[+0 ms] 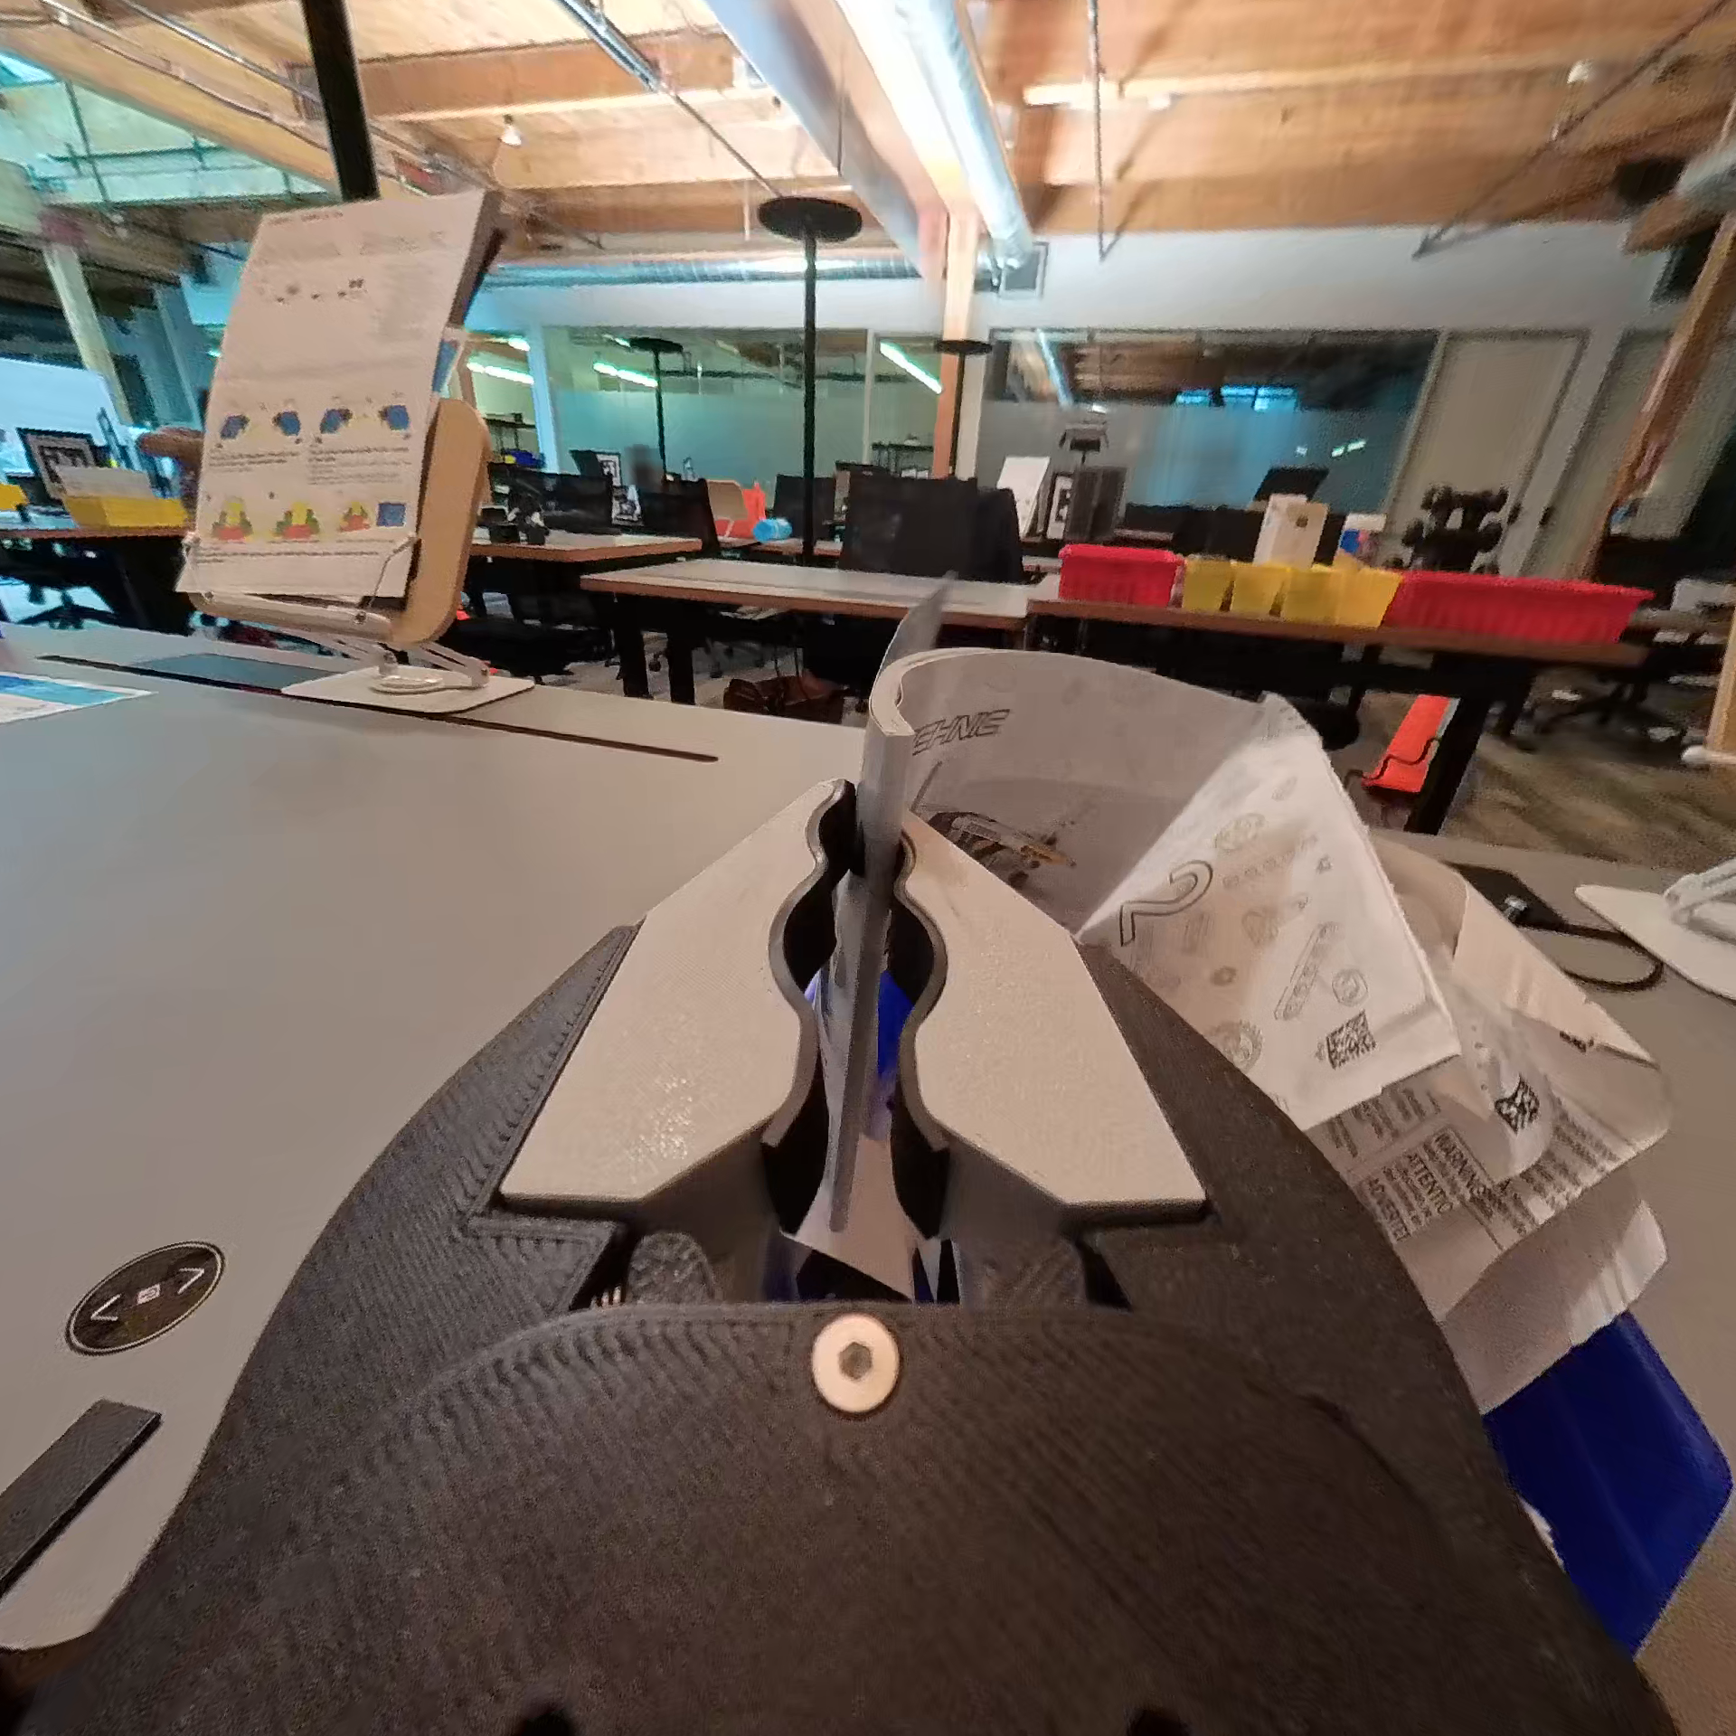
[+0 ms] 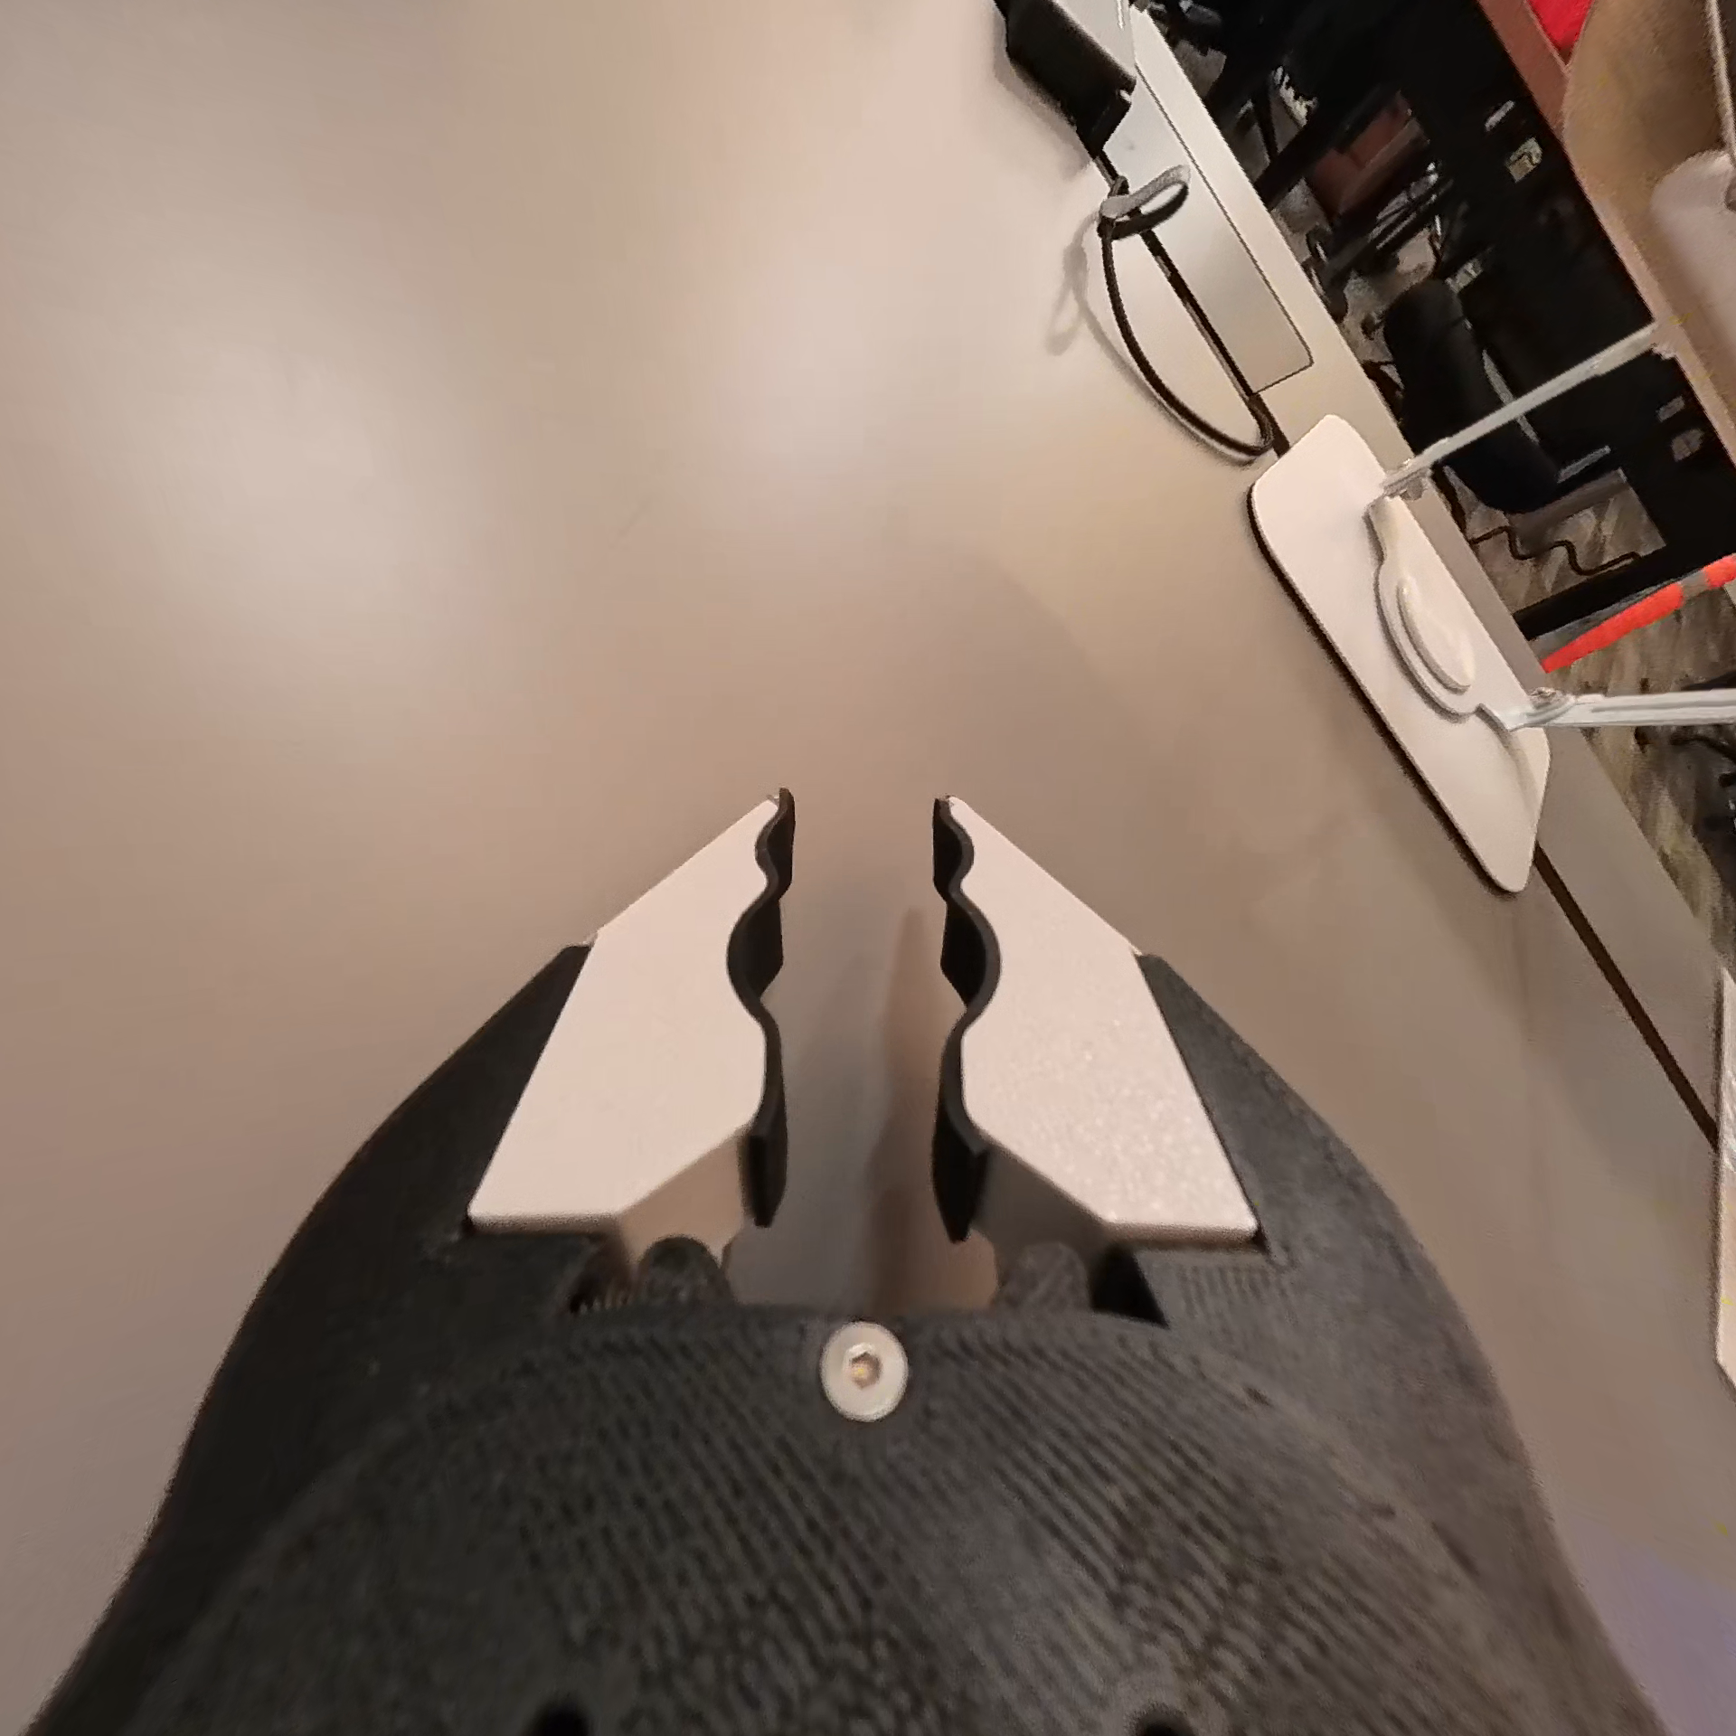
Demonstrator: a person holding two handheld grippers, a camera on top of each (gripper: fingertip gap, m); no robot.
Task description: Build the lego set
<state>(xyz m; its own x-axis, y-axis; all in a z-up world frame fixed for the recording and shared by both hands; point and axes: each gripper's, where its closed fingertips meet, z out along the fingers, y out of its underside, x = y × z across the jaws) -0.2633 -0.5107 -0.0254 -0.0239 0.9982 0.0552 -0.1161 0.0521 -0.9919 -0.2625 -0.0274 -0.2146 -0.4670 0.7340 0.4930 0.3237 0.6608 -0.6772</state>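
Note:
My left gripper (image 1: 878, 845) is shut on the thin edge of an instruction booklet (image 1: 1061, 798), held above the grey table (image 1: 329, 892). The booklet curls open to the right. White paper parts bags (image 1: 1296, 968) printed with part outlines hang beside it, with a blue piece (image 1: 1597, 1465) below them. My right gripper (image 2: 862, 808) is open and empty, pointing down at the bare tan-grey table (image 2: 470, 470). No loose bricks show in either view.
A wooden document stand (image 1: 348, 413) with a printed sheet stands at the far left of the table. A white stand base (image 2: 1400, 648) and a black cable loop (image 2: 1155, 329) lie near the table's right edge. Red and yellow bins (image 1: 1315, 582) sit on a farther table.

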